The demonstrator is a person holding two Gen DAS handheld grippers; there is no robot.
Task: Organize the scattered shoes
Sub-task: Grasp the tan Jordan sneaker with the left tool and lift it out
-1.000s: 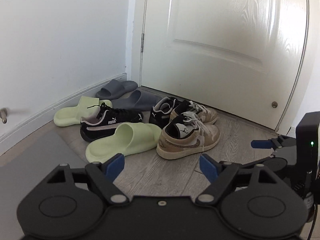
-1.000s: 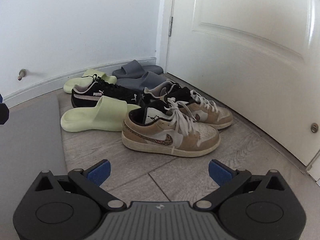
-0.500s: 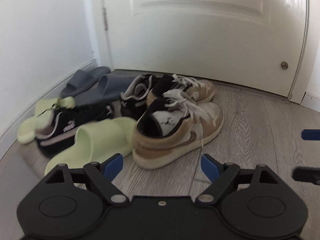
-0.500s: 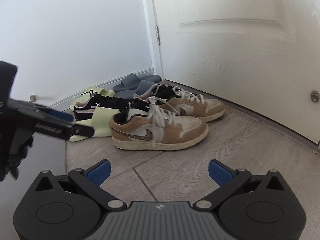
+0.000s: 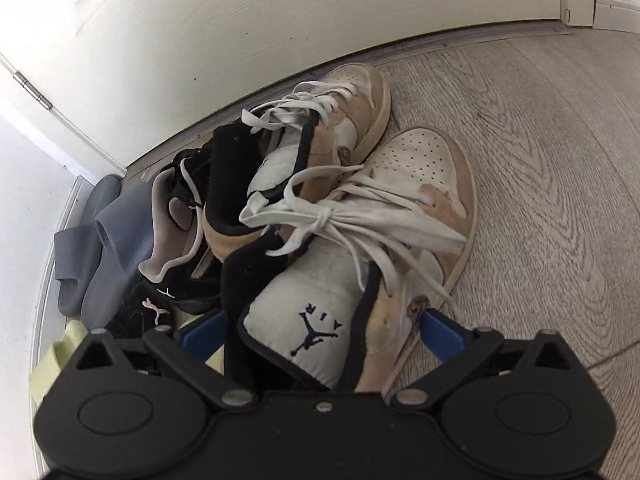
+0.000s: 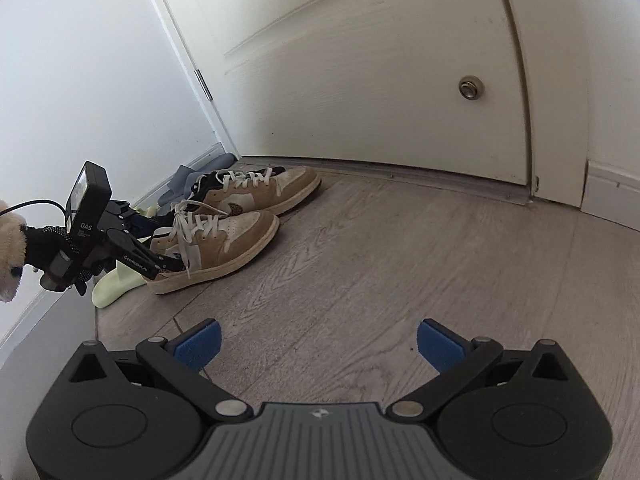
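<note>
The left gripper [image 5: 320, 330] is pitched down over the heel of the near tan sneaker [image 5: 400, 216], with its jaws spread wide and one blue pad [image 5: 440, 332] on each side of the heel collar; whether the pads touch the shoe cannot be told. Just ahead of the jaws, the sneaker's white laces [image 5: 332, 216] are seen tied in a loose knot, and its toe points away from the gripper. Beyond it and to the left, touching its side, the second tan sneaker [image 5: 352, 120] is laid with its toe near the door [image 5: 280, 20]. To the left of the jaws, a black sneaker [image 5: 176, 216] is found, then two grey slides [image 5: 100, 248] against the wall, and a pale green slide [image 5: 56, 356] at the near left. In the right wrist view, the left gripper is seen held level and low by a hand in a dark glove [image 6: 44, 240], a fuzzy cuff [image 6: 10, 252] behind it. The right gripper [image 6: 318, 344] is held low over bare wood floor [image 6: 400, 264], jaws wide apart and holding nothing, with both tan sneakers well ahead and to its left.
</note>
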